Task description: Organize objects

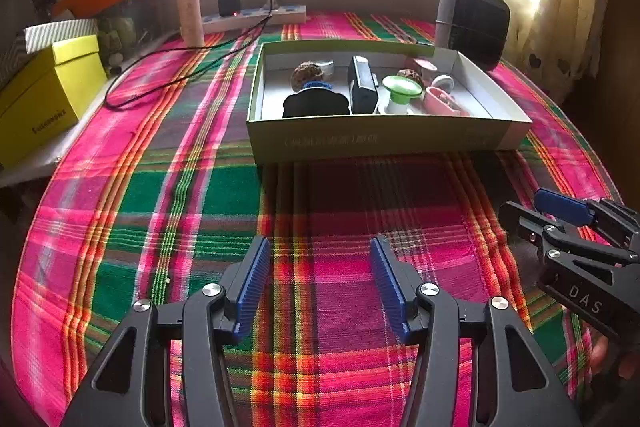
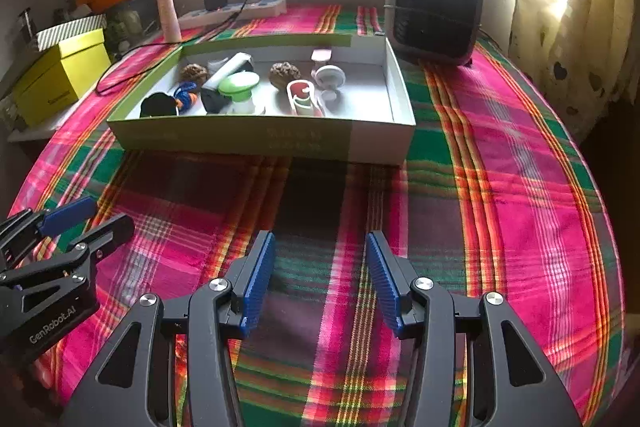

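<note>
Both hand-held grippers, left (image 1: 320, 279) and right (image 2: 320, 275), gape empty; the box's (image 2: 260, 139) near wall hides its items' bases.

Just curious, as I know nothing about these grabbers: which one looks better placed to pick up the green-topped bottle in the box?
Probably the left gripper, narrowly. In its view the green-topped bottle lies almost straight ahead; for the right gripper it sits off to the left. Both are open, empty and short of the box.
</note>
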`<state>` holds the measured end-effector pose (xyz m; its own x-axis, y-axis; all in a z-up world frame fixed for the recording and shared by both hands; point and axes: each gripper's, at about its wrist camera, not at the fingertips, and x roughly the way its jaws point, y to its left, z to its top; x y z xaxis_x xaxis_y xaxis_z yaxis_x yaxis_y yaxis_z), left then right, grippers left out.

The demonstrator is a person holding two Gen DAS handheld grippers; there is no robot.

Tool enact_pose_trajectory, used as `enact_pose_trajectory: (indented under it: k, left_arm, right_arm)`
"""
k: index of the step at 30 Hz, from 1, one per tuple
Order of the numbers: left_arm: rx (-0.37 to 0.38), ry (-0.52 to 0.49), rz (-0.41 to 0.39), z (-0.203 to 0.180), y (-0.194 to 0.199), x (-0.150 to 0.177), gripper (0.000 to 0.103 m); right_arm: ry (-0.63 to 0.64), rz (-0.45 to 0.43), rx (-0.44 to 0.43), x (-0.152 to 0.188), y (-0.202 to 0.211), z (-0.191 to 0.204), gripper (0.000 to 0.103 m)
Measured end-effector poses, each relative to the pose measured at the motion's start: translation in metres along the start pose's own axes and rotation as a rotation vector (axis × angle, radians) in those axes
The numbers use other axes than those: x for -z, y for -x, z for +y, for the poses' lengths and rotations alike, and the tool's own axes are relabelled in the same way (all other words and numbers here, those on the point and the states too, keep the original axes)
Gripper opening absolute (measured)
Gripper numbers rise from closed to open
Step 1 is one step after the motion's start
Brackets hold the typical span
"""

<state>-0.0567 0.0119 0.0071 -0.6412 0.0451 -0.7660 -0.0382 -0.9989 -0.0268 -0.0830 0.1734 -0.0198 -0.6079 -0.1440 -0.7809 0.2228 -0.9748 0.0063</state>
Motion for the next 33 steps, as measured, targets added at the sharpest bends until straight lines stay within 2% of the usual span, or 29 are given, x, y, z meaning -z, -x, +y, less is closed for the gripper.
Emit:
enact_pose_trajectory:
  k: [8,10,12,33]
  left_arm:
    - [-0.023,-0.003,0.007,-0.0022,-0.0013,0.0005,0.052]
    - [-0.023,0.001,0.008,-0.0017,-0.0011,0.0003,0.052]
    - [-0.018,0.002,0.008,-0.0015,-0.0010,0.0005,0.053]
    - [-0.016,0.003,0.010,-0.0019,-0.0008,0.0004,0.056]
  right_arm:
    - [-0.020,0.000,0.027,0.0040,0.0034,-0.0016,0.050]
    - [-0.033,0.004,0.049,0.0044,0.0031,-0.0034,0.061]
    - [-0.053,0.006,0.041,0.0045,0.0028,-0.0080,0.063]
    - [-0.048,0.007,0.049,0.0057,0.0028,-0.0055,0.063]
